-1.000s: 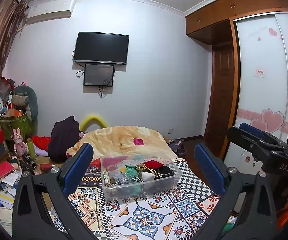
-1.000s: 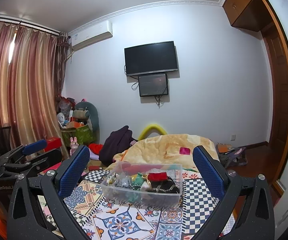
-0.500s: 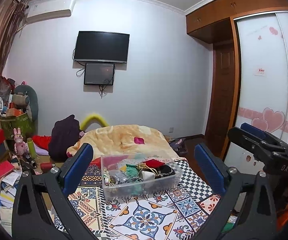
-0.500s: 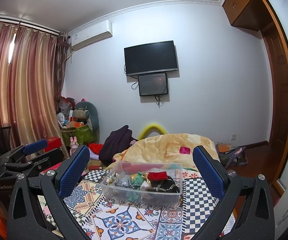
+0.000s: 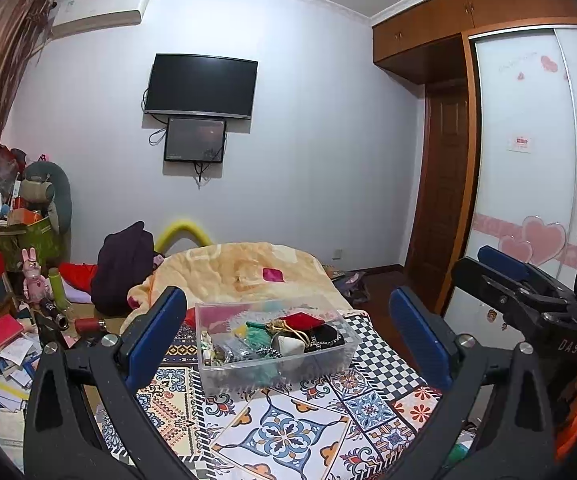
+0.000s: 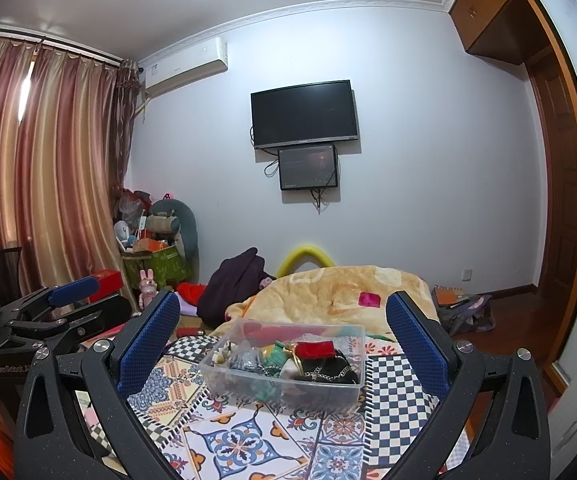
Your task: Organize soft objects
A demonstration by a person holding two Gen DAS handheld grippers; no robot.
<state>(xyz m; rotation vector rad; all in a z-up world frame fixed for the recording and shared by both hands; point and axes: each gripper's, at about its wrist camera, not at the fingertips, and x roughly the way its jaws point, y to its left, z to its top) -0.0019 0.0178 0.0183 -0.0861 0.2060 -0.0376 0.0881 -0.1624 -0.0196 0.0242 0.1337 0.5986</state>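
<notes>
A clear plastic bin [image 5: 328, 364] [image 6: 344, 390] sits on a patterned tiled cloth [image 5: 288, 432] [image 6: 232, 444]. It holds several small soft items, among them a red pouch [image 5: 302, 321] [image 6: 315, 349], a teal piece [image 5: 254, 334] and a black pouch [image 6: 330, 370]. My left gripper [image 5: 288, 340] is open and empty, held back from the bin with its blue pads wide apart. My right gripper [image 6: 284, 340] is open and empty too, also short of the bin. Each gripper shows at the edge of the other's view: the right one [image 5: 528, 300], the left one [image 6: 56, 312].
A yellow blanket [image 5: 240, 268] with a pink patch lies behind the bin. A dark jacket [image 5: 122, 264] and clutter of boxes, books and toys [image 5: 4, 320] fill the left. A wardrobe [image 5: 528, 200] and door stand on the right.
The view shifts very slightly; the bin sits a touch higher in the left wrist view. Both grippers stay open and empty.
</notes>
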